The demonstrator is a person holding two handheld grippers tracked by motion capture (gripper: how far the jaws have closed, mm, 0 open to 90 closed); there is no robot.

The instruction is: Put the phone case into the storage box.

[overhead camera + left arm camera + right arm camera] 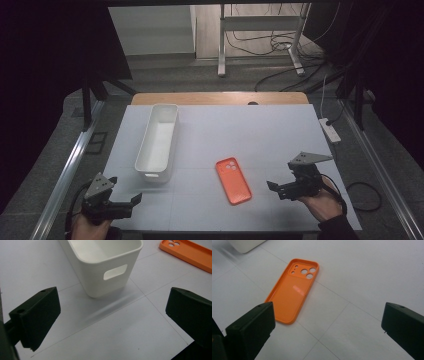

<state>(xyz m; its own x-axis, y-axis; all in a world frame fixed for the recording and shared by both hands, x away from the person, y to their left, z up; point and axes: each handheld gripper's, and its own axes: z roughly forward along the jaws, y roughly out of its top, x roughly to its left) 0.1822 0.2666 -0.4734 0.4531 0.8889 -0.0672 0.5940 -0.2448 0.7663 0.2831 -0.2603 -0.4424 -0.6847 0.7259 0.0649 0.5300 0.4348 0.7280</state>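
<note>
At the near edge of the worktop both tongs hang released, holding nothing. The left tongs sit by the near left corner, their jaws spread wide and aimed at the short end of the white bin. The right tongs hover near the near right corner, jaws equally wide, facing the orange phone case.

The case lies flat, inner side up, a little right of centre toward the near edge, with its camera cut-outs at the far end. It rests just to the right of the bin's near end, apart from it. The bin runs lengthwise from there toward the far left corner and looks empty.

The likely trouble is the grasp. The case is thin and flat on a smooth surface, so jaws closing from above may skid off its low rim or push it away rather than lift it. Pinching one soft edge could also bend it and let it slip on the way to the bin.

In the left gripper view the case is cut off at the frame edge, and the bin's far end is out of frame. The lower tip of each jaw is cropped in both gripper views.
</note>
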